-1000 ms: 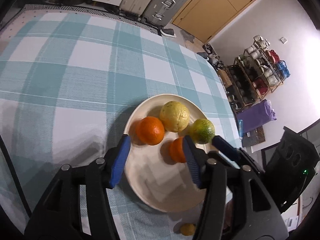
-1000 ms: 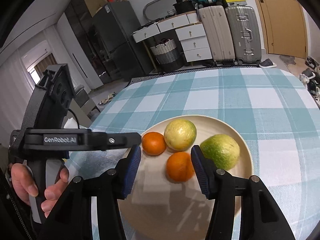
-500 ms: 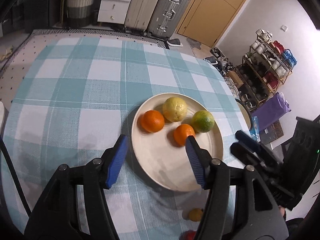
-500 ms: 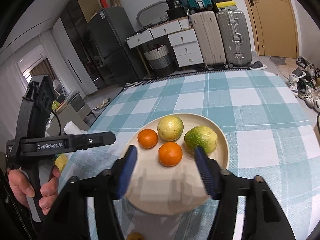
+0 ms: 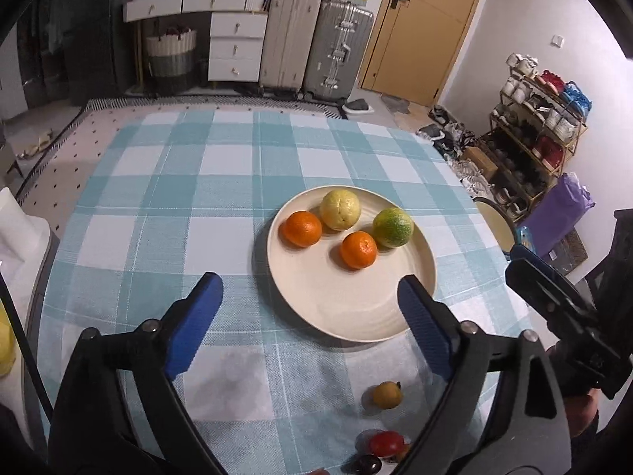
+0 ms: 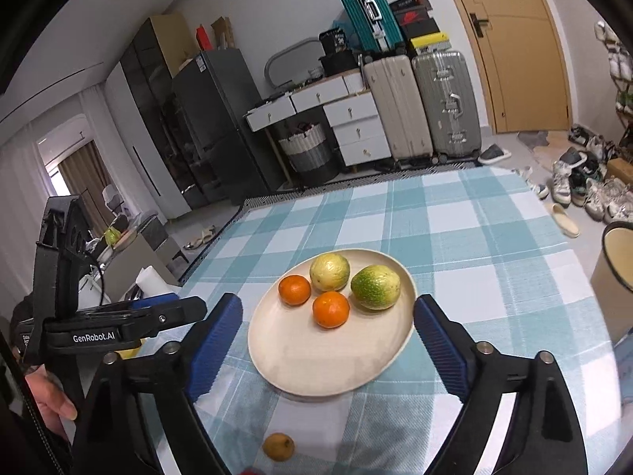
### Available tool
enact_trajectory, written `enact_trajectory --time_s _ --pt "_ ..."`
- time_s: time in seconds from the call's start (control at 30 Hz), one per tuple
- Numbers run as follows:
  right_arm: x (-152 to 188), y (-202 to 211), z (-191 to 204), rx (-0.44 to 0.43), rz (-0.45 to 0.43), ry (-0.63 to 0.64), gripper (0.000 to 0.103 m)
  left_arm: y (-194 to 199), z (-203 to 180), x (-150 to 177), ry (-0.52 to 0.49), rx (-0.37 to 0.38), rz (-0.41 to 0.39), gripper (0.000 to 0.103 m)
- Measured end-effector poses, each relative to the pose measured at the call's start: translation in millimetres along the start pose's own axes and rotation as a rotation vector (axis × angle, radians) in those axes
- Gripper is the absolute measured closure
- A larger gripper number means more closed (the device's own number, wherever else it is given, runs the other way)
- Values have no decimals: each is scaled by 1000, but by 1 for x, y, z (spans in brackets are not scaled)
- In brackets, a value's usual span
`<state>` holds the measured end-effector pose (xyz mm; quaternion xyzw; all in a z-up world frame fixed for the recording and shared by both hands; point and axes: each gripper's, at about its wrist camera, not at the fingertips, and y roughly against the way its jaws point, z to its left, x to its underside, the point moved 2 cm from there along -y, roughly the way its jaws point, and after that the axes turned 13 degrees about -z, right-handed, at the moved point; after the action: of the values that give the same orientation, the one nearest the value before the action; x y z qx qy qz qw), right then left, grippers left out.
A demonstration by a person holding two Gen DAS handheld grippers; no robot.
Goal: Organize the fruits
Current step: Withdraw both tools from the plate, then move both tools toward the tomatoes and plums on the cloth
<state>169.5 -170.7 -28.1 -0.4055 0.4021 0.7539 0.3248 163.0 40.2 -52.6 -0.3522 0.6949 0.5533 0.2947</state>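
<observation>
Both the left claw (image 5: pixel 310 308) and right claw (image 6: pixel 328 336), wide and empty, have drawn back from the plate (image 5: pixel 348 308), so its two oranges (image 5: pixel 358 249), yellow fruit (image 5: pixel 340 210) and green fruit (image 5: pixel 392 227) look placed, while a small yellow fruit (image 5: pixel 387 394) waits on the checked surface (image 5: pixel 158 206).

A plate (image 5: pixel 411 316) sits on the tabletop (image 5: pixel 166 206), right of centre in the left wrist view. Four fruits lie in the plate's far half: a mandarin (image 5: pixel 300 228) at left, a lemon (image 5: pixel 340 210) behind and beside it, a second mandarin (image 5: pixel 359 249) nearest the viewer, and a lime (image 5: pixel 392 227) at right. Off the plate, toward the near tabletop edge, lie a small fruit (image 5: pixel 387 394) and, nearer still, a tomato (image 5: pixel 385 443).
</observation>
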Motion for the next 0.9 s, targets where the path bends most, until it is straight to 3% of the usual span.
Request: enact_trajectory --time_s 0.1,0.3,0.53,0.9 --pt "2 10 1 -3 -3 -1 6 10 -1 7 6 -5 -11 2" --pt "12 32 5 25 8 11 2 30 -4 25 12 -13 -35 1" --pt "30 51 11 33 52 36 0 52 -15 54 -41 64 -39 1" --pt "73 79 17 4 135 12 0 67 -11 113 -30 68 21 1"
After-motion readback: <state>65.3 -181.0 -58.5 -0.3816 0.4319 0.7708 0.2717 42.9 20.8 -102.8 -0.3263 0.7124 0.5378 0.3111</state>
